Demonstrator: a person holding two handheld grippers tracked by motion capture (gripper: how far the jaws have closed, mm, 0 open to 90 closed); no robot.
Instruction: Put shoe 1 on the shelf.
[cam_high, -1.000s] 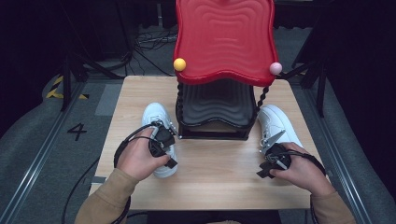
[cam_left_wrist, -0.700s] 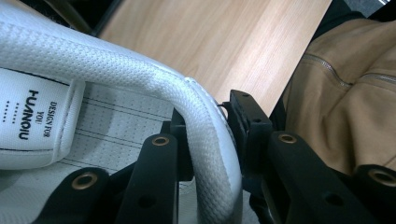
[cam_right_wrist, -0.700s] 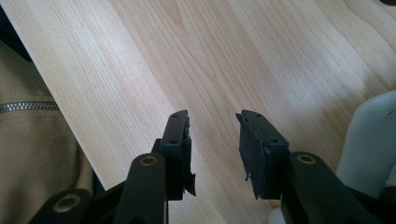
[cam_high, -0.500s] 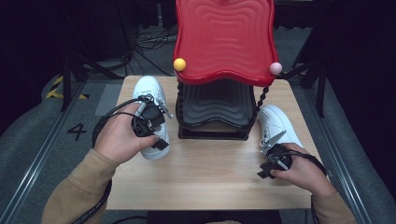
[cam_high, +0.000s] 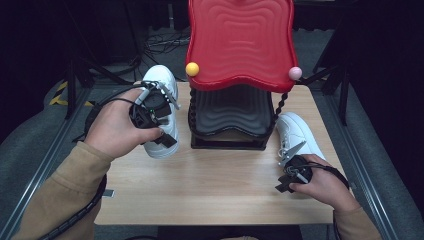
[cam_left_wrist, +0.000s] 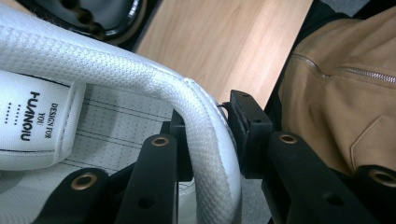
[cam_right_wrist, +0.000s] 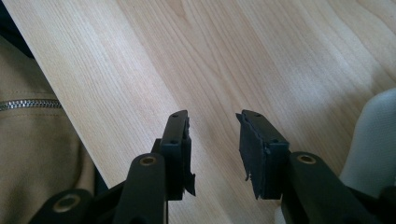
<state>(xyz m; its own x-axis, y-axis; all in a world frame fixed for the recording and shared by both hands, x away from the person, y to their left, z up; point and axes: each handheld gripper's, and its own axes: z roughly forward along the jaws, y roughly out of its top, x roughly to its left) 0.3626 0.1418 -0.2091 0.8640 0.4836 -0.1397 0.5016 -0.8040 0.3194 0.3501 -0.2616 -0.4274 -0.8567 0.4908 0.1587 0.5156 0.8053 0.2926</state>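
Left gripper (cam_high: 159, 120) fingers clamp white sneaker (cam_high: 162, 90) collar, lifted beside red rack (cam_high: 240, 45); right gripper (cam_high: 292, 160) fingers spread, second sneaker (cam_high: 297, 131) waiting on table (cam_high: 210, 185).

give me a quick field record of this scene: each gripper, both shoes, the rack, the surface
left gripper: shut on the heel collar of the left shoe, one jaw inside, one outside
left shoe: white sneaker, held beside the rack's left side
right gripper: open, nothing between its jaws, low over the table
right shoe: white sneaker, flat on the table at the rack's right, next to the right gripper
rack: two wavy tiers, red on top, black below, twisted black posts
table: light wood
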